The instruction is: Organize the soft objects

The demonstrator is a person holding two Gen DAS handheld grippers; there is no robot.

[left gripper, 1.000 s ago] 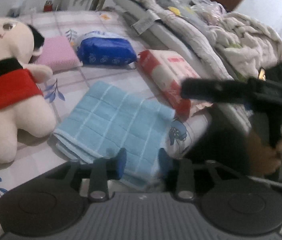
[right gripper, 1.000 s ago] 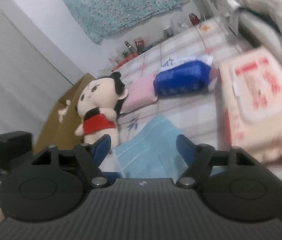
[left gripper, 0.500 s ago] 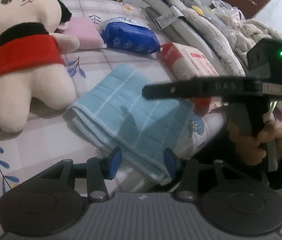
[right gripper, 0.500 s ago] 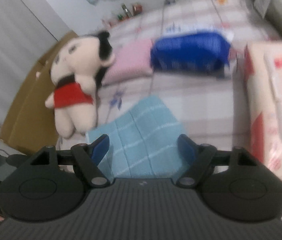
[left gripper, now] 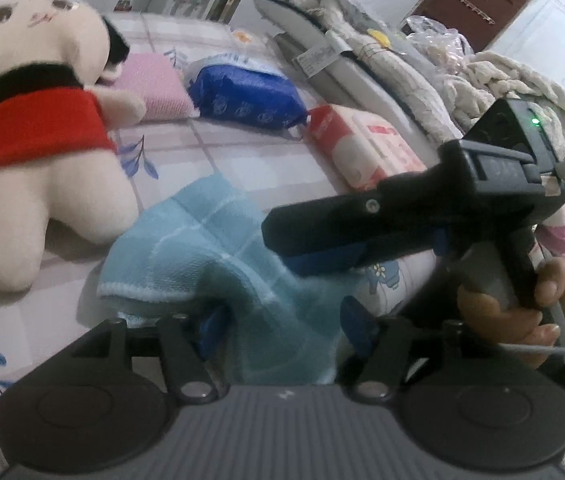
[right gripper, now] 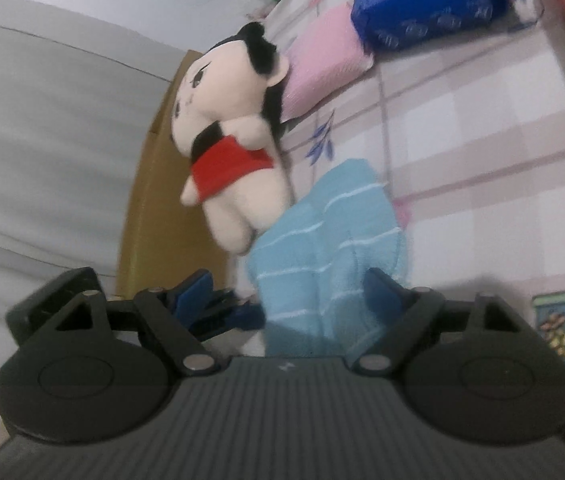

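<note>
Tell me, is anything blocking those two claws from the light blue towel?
Nothing visible. The light blue towel already bunches up between the blue fingers of the left claw and the right claw, both just opening wider. The doll lies beside it.

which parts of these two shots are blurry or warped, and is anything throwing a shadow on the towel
Left wrist view: plush doll soft with blur, bed lines bowed by the fisheye, right gripper shading the blue towel. Right wrist view: the whole frame is motion-smeared and tilted, the doll and towel edges fuzzy.
</note>
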